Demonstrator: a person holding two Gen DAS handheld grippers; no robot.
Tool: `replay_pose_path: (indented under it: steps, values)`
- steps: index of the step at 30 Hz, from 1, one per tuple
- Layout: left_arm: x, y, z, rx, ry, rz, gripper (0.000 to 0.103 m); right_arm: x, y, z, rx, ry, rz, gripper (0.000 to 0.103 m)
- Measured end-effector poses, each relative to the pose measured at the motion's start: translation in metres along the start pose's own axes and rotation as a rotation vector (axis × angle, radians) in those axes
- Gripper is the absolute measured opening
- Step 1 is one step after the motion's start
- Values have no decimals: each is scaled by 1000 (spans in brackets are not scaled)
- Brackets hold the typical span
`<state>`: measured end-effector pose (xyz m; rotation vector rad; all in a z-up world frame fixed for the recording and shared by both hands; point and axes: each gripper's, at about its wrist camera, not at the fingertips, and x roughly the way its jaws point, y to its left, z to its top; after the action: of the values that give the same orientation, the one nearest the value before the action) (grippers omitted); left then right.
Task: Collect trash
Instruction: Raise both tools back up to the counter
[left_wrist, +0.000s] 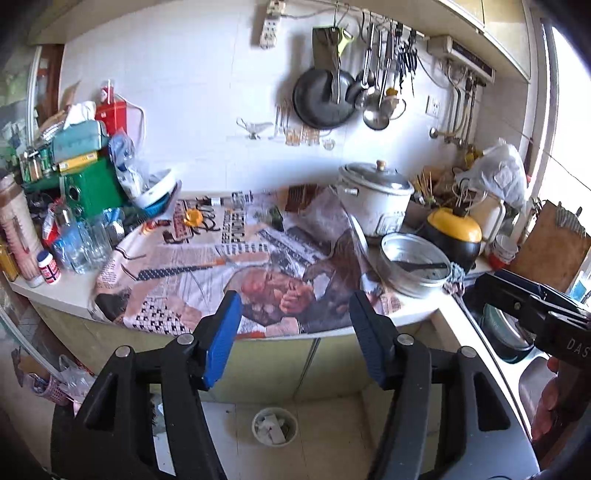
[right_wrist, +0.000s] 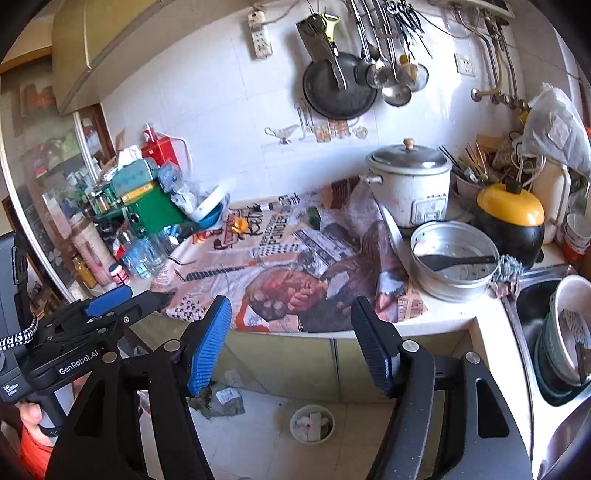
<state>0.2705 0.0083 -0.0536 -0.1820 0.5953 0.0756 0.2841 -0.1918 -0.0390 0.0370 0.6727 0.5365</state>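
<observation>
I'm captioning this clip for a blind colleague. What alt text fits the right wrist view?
The open, empty right gripper hangs before a cluttered kitchen counter spread with newspaper. A white rice cooker and metal pot stand at right, and a small trash bin sits on the floor below.

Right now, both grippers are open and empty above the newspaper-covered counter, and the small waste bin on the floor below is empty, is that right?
Not quite: the waste bin already holds crumpled paper scraps, as the right wrist view shows. The left gripper and right gripper are indeed open and empty.
</observation>
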Motion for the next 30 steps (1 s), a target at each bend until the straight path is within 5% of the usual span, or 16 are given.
replay_pose_path:
  steps: [5,13,21,30]
  values:
    - [-19,-1,19,-20,-80,38,85,-13,5,19,-57,-73,6,77]
    - [9,21,43,-44,-104,68,93,3,3,46,-65,-111,5,88]
    - [90,83,78,-75,-89,42,93,74,8,72,-48,-103,-51,89]
    - [197,179,147,-70,13,-14,93,183,29,127,25,-48,-108,88]
